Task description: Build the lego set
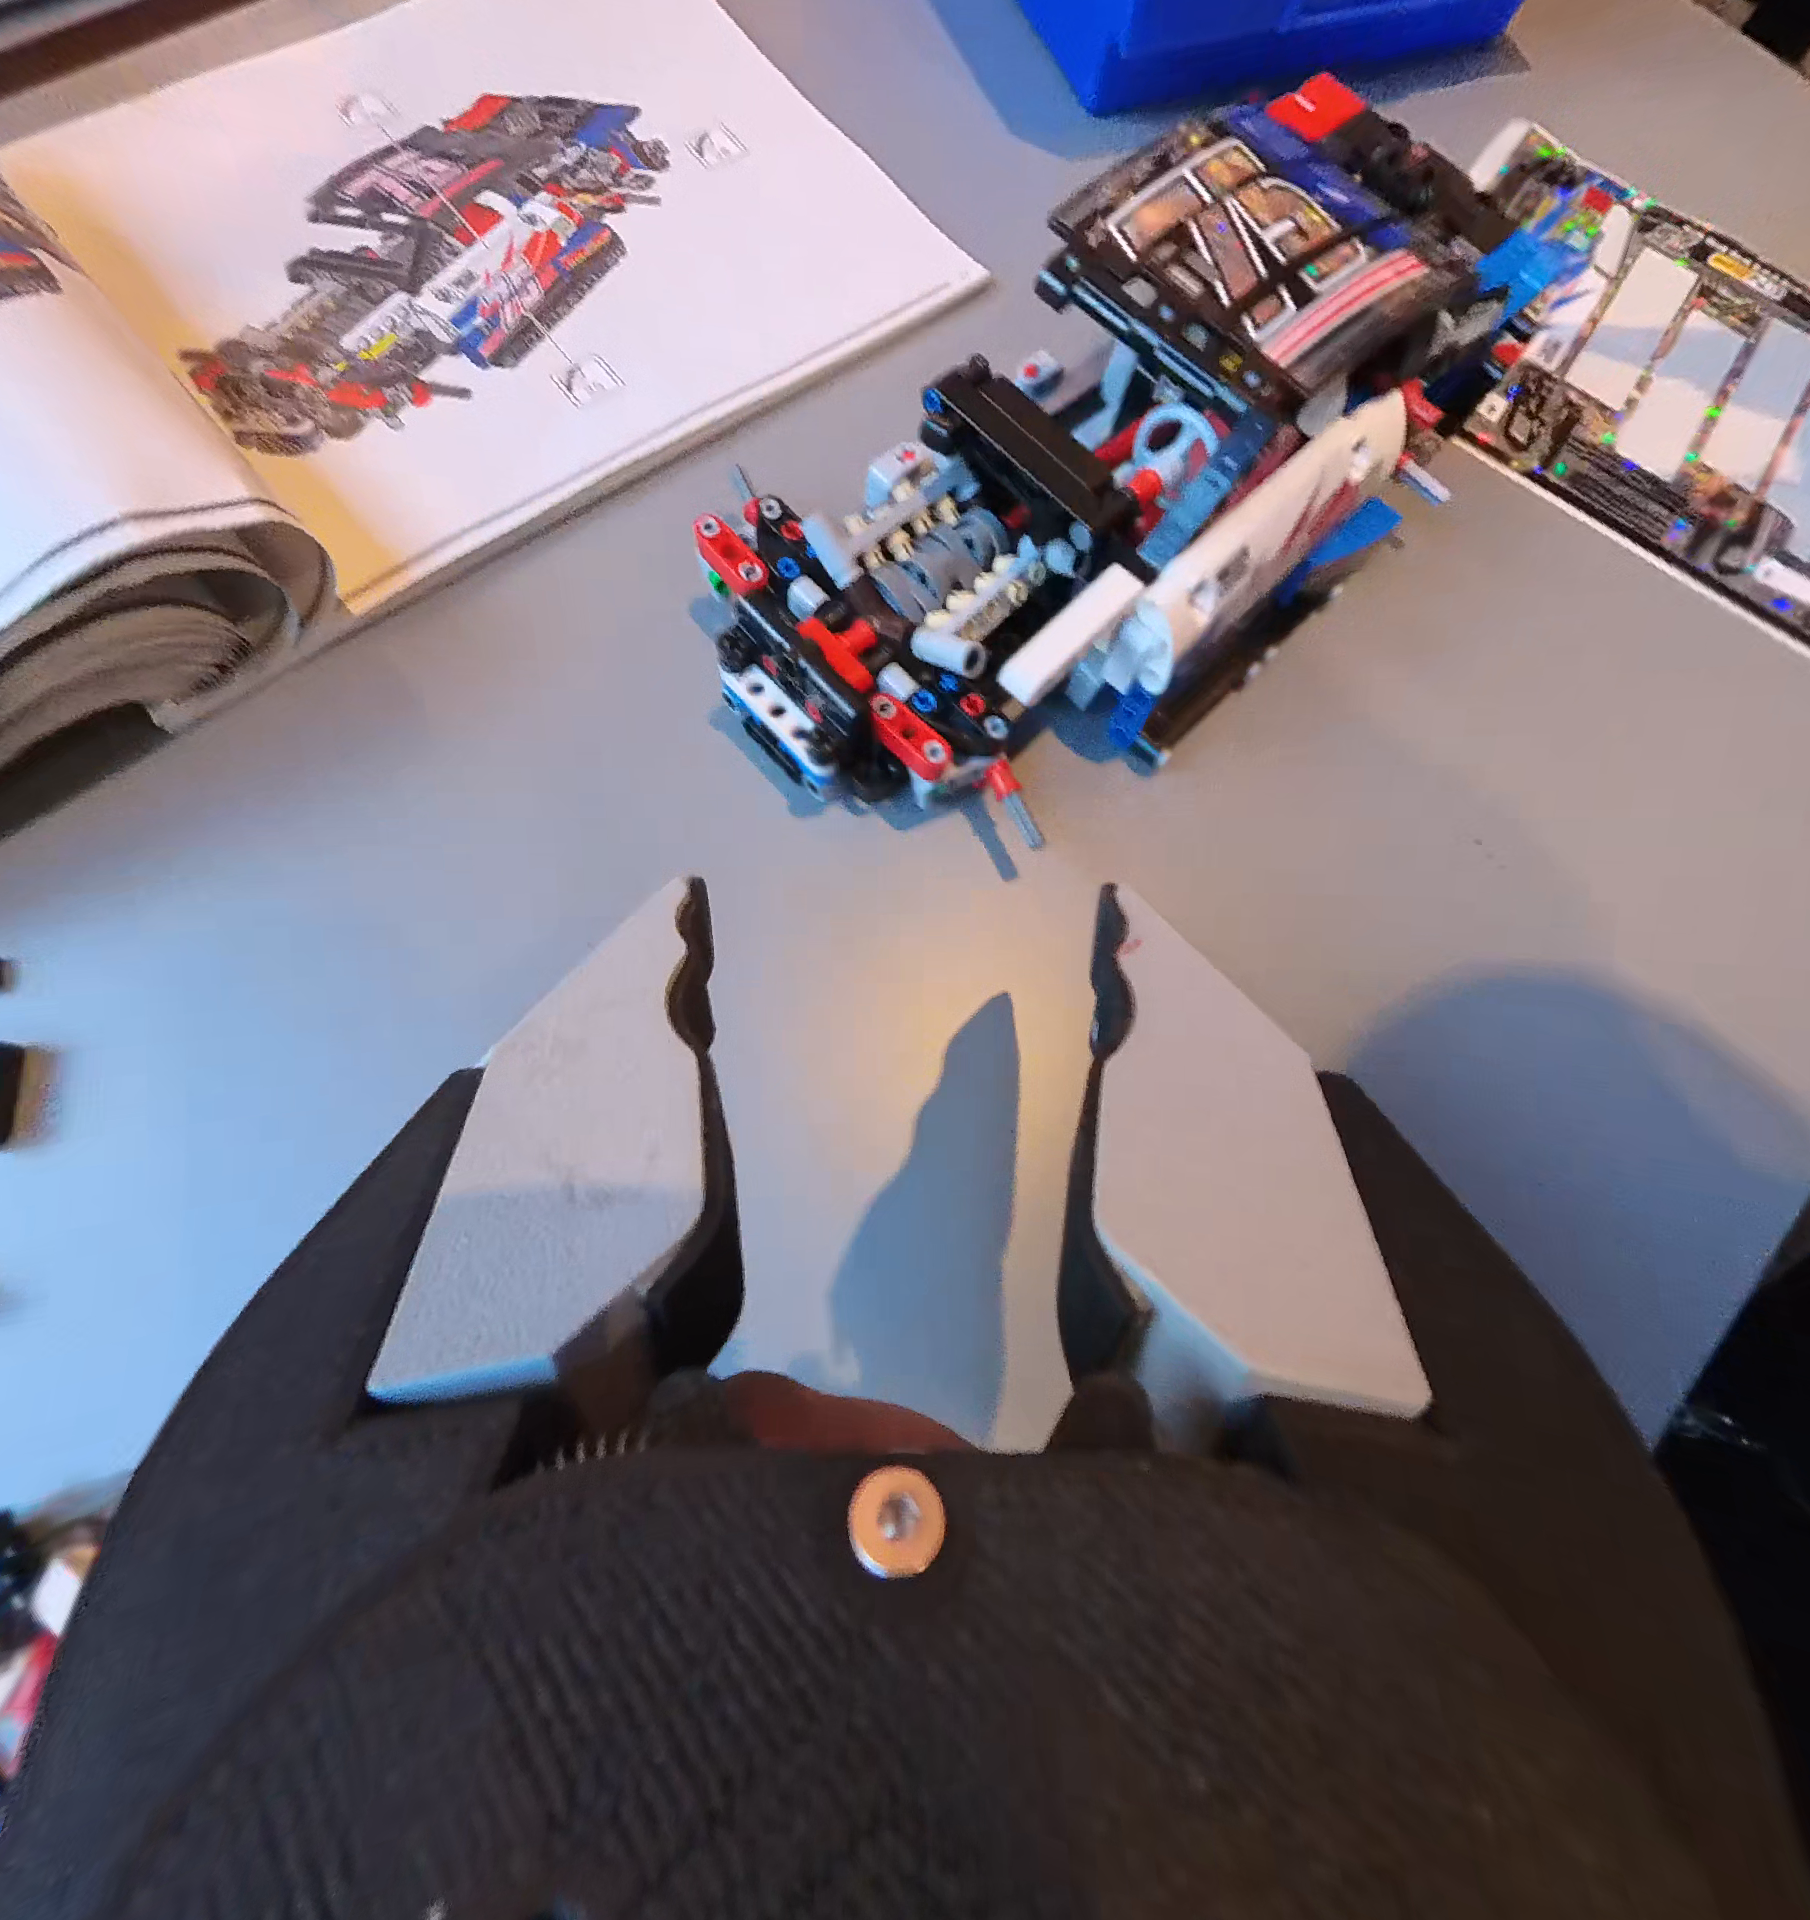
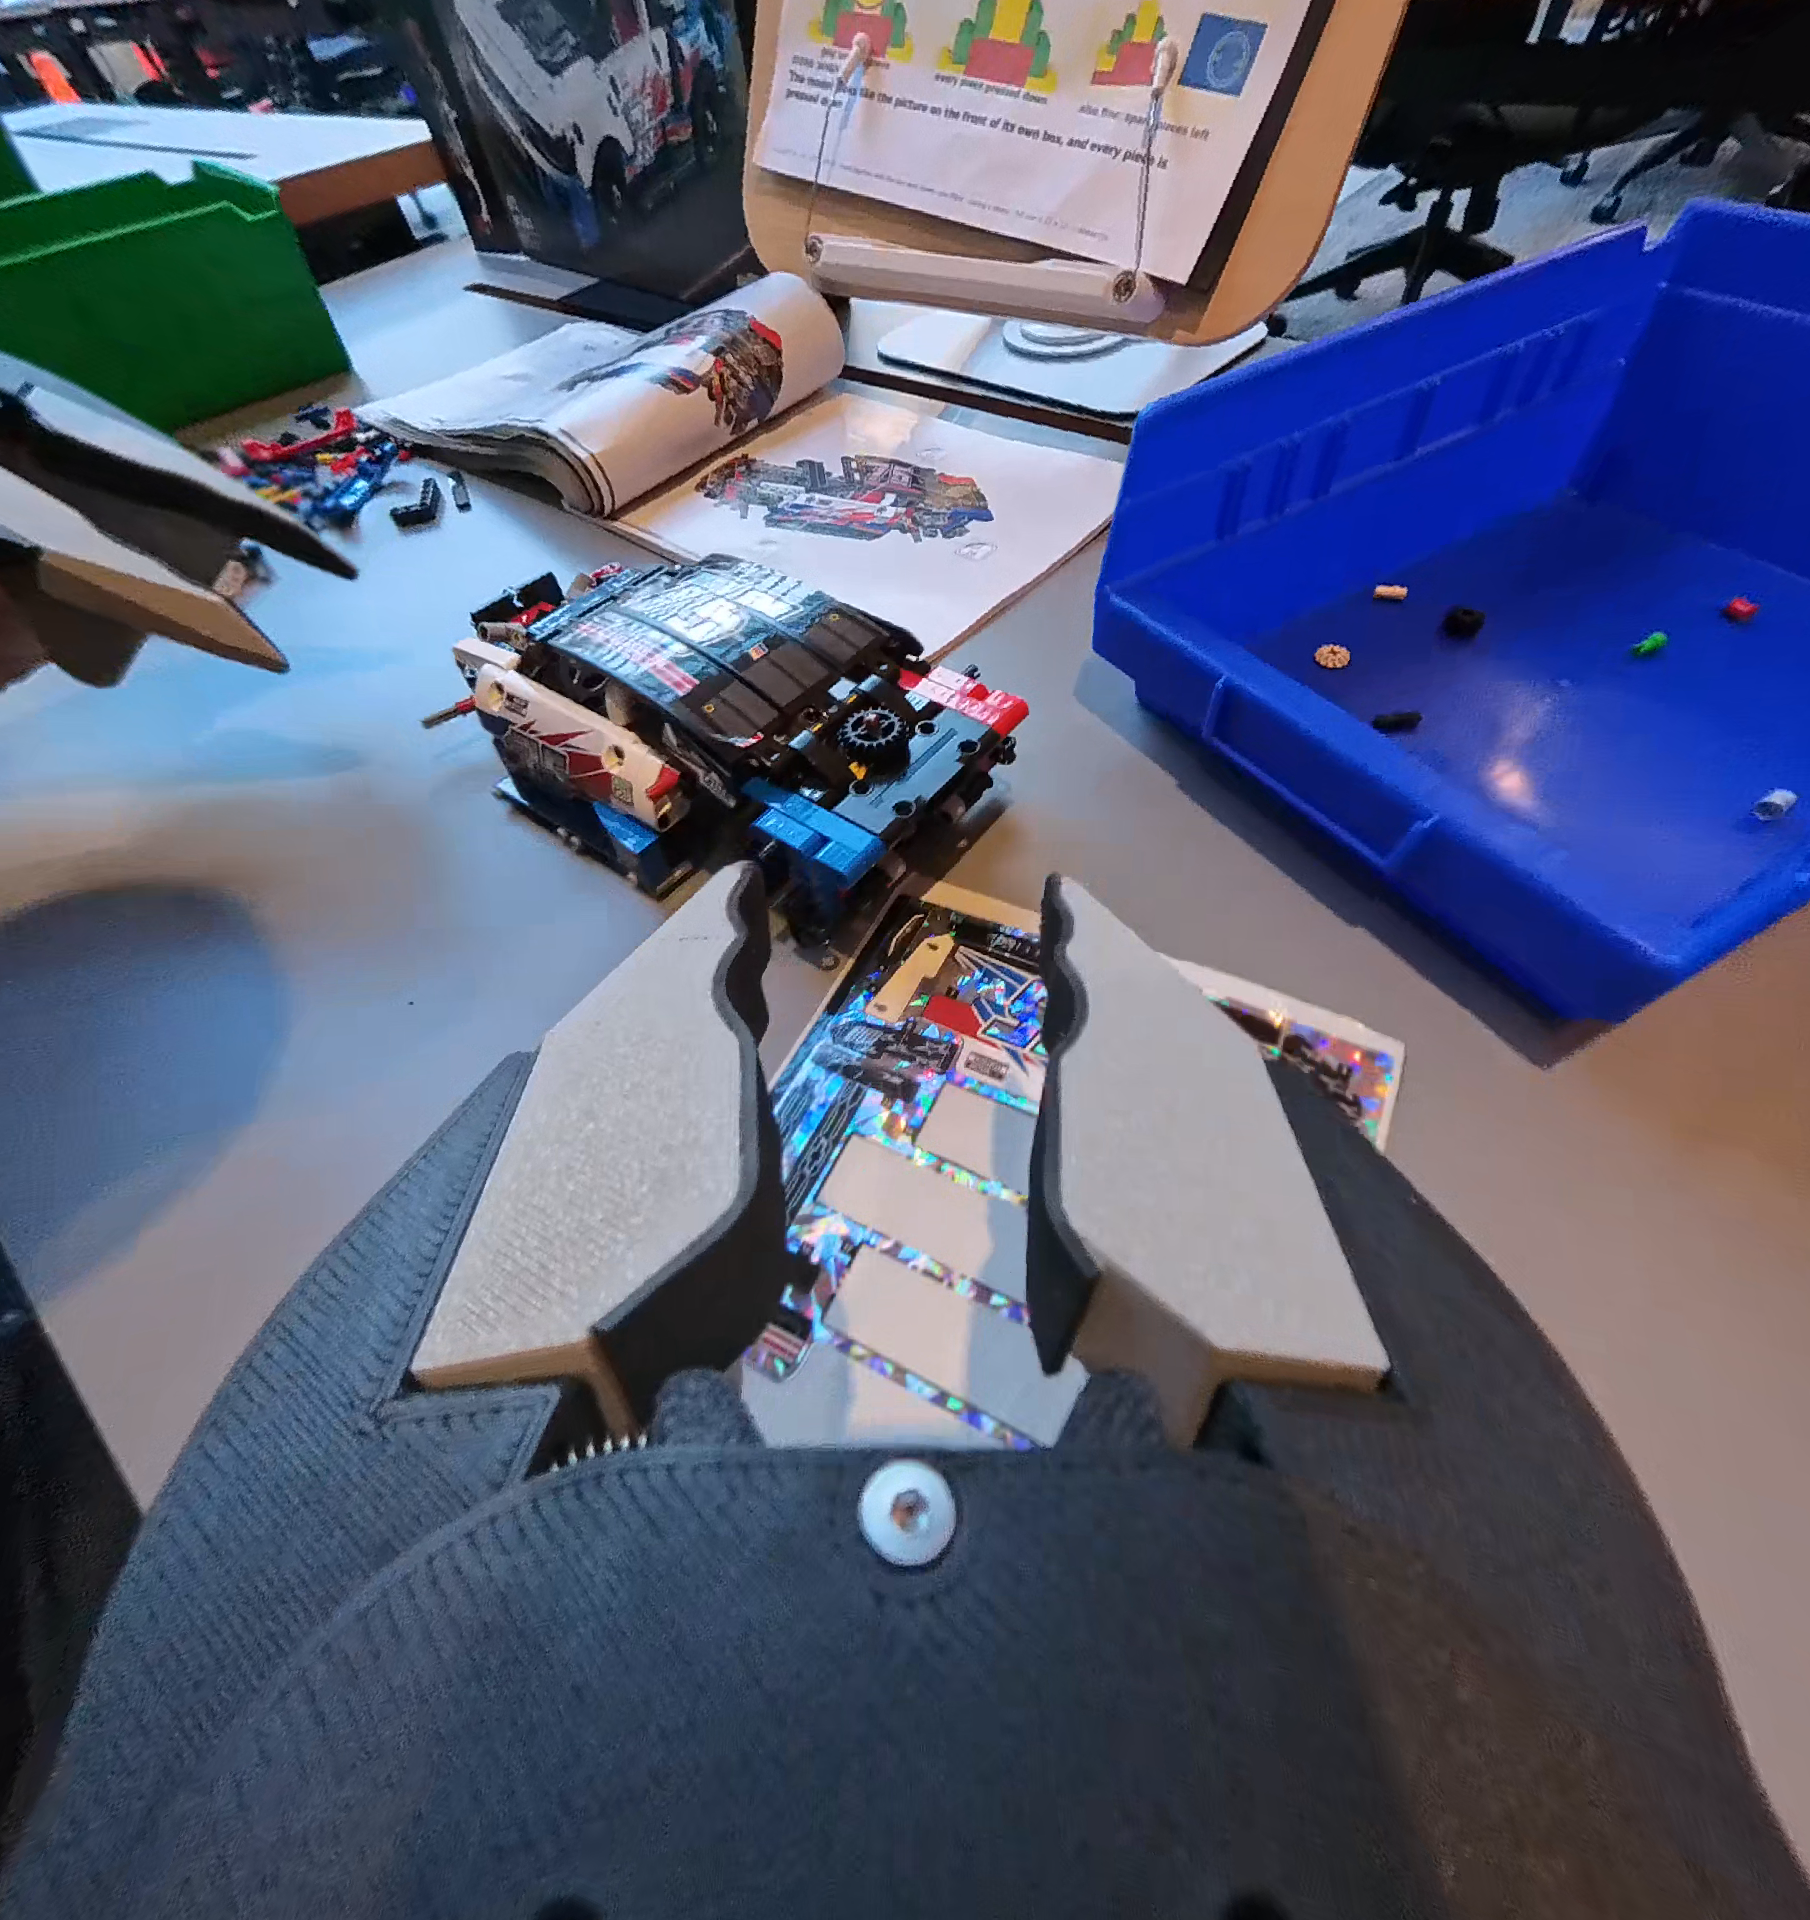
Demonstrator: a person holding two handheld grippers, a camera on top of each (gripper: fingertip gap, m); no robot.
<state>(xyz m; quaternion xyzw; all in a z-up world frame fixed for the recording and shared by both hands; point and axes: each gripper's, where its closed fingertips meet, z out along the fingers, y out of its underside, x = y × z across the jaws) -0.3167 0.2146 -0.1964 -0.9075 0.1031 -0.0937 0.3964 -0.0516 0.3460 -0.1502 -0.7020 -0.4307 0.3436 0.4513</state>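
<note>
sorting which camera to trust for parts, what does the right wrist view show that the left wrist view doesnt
Only the right wrist view shows the inside of the blue bin with a few small loose pieces, the green bin, the stand with a printed sheet, and the left gripper from the side.

Only the left wrist view shows the car model's exposed engine end.

Both show the lego car, the open instruction book, the shiny sticker sheet and the grey table. The right gripper is open and empty, as is the left.
</note>
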